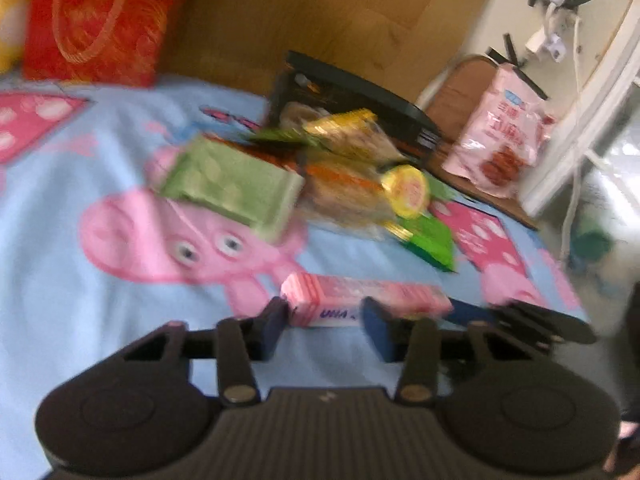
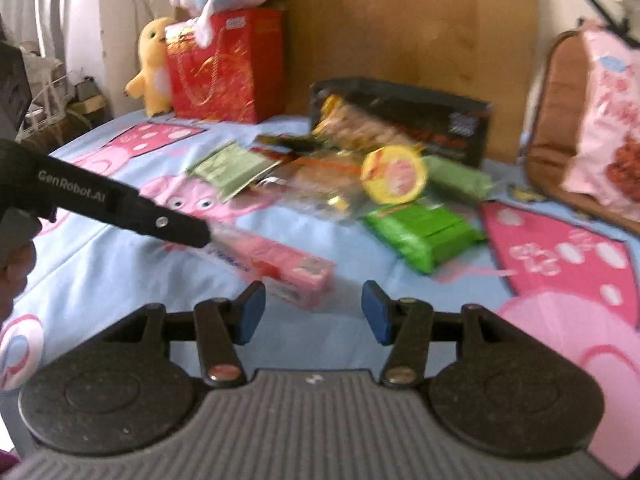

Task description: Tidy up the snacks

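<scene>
A long pink snack box [image 1: 360,300] lies on the blue cartoon bedsheet [image 1: 80,320]. My left gripper [image 1: 326,324] has its blue pads against both sides of the box's near end, shut on it. From the right wrist view the left gripper [image 2: 200,234] reaches in from the left onto the far end of the pink box [image 2: 280,264]. My right gripper [image 2: 314,314] stands open, and the box's other end sits just beyond its left pad, not between the pads. Behind is a pile with a green wafer pack [image 1: 236,184], a yellow-lidded cup [image 2: 394,180] and a bright green pack [image 2: 424,232].
An open black box [image 2: 432,120] holds more snacks at the back. A red gift bag [image 2: 224,68] and a yellow plush toy [image 2: 154,68] stand by the wooden headboard. A large pink bag [image 1: 504,136] rests on a brown chair [image 2: 556,120] at the right.
</scene>
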Available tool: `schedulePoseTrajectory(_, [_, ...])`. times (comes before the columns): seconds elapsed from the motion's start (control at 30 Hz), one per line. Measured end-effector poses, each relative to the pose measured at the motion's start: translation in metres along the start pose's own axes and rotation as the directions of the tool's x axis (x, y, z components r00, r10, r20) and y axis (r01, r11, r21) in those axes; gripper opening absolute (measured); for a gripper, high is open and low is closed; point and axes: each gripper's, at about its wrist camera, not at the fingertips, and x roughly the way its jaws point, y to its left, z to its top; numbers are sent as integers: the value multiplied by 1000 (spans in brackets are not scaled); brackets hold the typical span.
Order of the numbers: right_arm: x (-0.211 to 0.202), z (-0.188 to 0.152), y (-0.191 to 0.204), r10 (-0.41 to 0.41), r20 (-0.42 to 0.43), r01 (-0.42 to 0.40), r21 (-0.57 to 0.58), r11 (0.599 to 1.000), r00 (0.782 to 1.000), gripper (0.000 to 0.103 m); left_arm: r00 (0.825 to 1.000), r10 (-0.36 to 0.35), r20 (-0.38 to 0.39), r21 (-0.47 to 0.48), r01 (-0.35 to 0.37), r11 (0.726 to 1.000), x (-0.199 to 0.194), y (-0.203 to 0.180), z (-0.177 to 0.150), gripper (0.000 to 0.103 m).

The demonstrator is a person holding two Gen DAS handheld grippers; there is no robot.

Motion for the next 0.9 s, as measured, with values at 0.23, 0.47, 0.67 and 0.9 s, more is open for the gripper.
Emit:
schedulePoseTrajectory(0.23, [-26,38,-3,-77,170,79,-5,997,982,45,996,-49,80,32,47,998,-16,-18,49,37])
schedulePoseTrajectory(0.47, [-4,111,-45,-156,253,153,31,988,955,44,983,-50,177,69,38,997,12,-42,139,37])
schedulePoseTrajectory(0.67, [46,146,-88,-174,182,158,97,983,968,60,980,-9,198,43,1,999,61,-43,183,47])
schedulePoseTrajectory(0.9, [6,96,-137,-235,228,145,354,924,945,61,959,64,277,-13,-63,998,36,16,157,49])
